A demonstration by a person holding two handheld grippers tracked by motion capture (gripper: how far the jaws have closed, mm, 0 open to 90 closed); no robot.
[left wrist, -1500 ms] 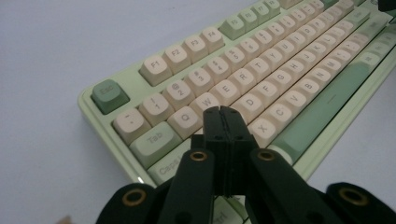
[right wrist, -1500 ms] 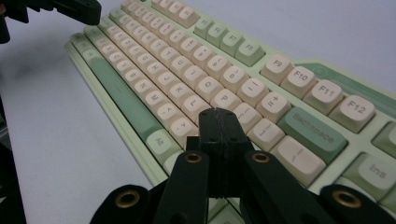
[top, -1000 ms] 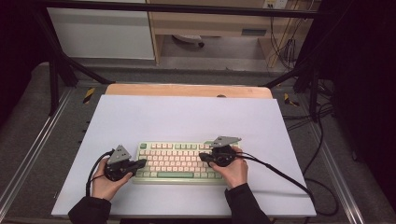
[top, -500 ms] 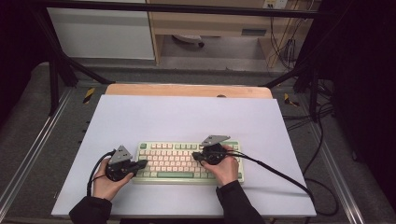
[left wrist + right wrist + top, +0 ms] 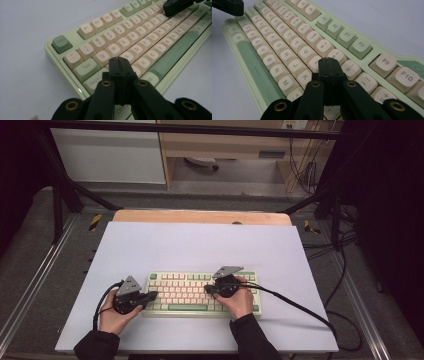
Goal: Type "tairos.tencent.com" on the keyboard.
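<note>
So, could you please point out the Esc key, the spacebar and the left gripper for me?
Esc key (image 5: 61, 43), left gripper view, on the keycap's top.
Spacebar (image 5: 252, 65), right gripper view, on its long green top.
Left gripper (image 5: 120, 65), left gripper view, at its shut jaw tips.

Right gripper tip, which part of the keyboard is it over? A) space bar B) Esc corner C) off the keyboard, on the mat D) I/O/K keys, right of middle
D: in the right gripper view the shut right gripper sits among the I, O and K keys of the keyboard.
</note>
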